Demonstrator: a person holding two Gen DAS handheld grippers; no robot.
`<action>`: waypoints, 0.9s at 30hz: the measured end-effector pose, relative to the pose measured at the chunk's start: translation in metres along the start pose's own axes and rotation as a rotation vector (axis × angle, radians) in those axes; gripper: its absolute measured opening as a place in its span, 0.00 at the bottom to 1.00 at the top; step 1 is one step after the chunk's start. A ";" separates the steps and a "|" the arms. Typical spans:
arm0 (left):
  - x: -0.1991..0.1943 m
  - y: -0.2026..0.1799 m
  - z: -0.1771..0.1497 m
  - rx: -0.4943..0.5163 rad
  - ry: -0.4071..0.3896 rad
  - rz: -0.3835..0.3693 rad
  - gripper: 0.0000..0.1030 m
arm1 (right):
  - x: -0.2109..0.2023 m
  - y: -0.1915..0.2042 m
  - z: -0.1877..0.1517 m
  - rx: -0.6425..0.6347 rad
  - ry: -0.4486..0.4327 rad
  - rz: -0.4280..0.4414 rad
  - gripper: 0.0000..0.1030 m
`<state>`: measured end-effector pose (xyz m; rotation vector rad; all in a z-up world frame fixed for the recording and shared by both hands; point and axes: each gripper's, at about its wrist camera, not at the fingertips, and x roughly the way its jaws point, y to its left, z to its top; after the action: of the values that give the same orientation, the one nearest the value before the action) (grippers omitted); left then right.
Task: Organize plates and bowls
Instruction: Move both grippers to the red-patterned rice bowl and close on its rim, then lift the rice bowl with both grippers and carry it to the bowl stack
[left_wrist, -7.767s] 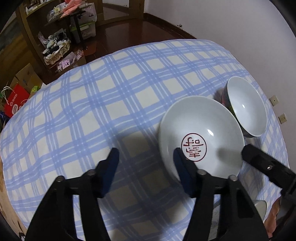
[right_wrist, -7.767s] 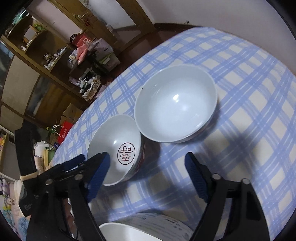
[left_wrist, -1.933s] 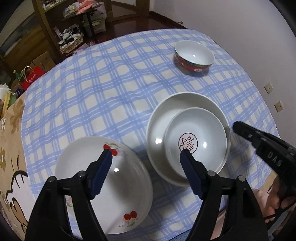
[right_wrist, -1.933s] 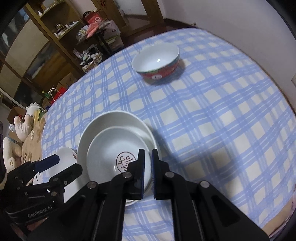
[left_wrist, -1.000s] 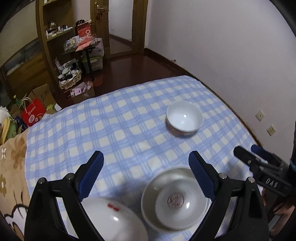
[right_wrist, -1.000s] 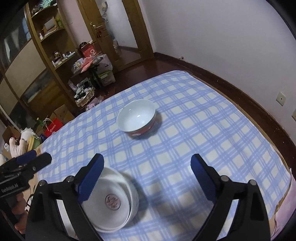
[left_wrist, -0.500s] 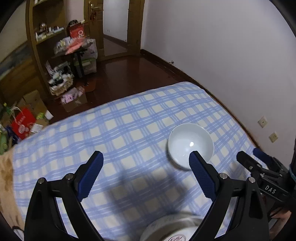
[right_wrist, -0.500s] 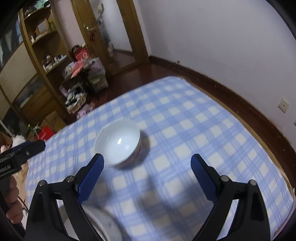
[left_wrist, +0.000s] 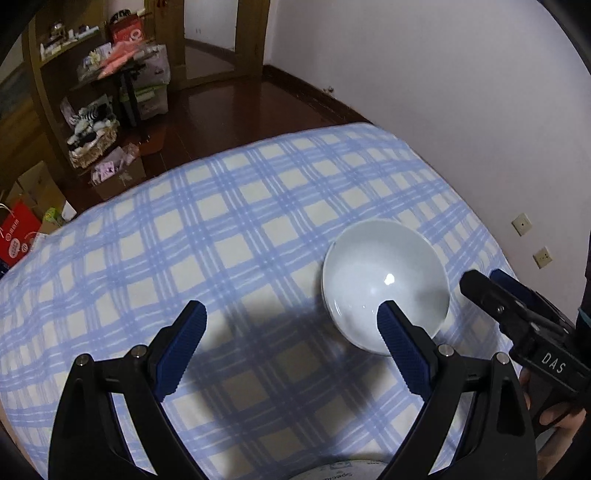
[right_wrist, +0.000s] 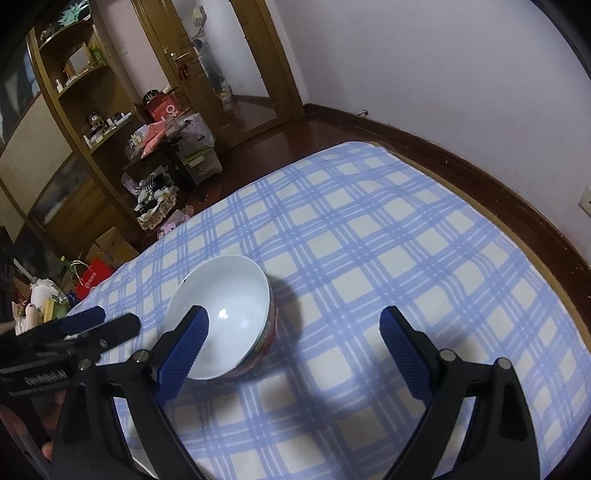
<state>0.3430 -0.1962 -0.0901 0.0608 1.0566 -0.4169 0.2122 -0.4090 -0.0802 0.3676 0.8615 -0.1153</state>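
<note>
The left claw (left_wrist: 291, 332) is spread wide and empty, with open checked cloth on the worktop (left_wrist: 229, 236) to its left. The red-sided bowl (left_wrist: 384, 288) sits upright between the two claws: off the left claw's right finger, off the right claw's (right_wrist: 295, 332) left finger. That claw also gapes empty. Neither looks clearly nearer. The worktop edge lies near, toward the wall.
</note>
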 end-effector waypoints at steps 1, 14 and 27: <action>0.004 -0.001 0.000 0.008 0.004 0.011 0.90 | 0.004 0.000 0.000 0.001 0.007 0.005 0.92; 0.045 -0.013 -0.001 0.009 0.101 0.008 0.33 | 0.044 -0.003 -0.002 0.001 0.106 0.022 0.55; 0.009 -0.037 -0.003 0.017 0.093 -0.023 0.10 | 0.040 0.007 -0.002 0.038 0.167 0.035 0.07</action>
<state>0.3309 -0.2319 -0.0942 0.0841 1.1460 -0.4472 0.2385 -0.3999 -0.1102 0.4319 1.0185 -0.0685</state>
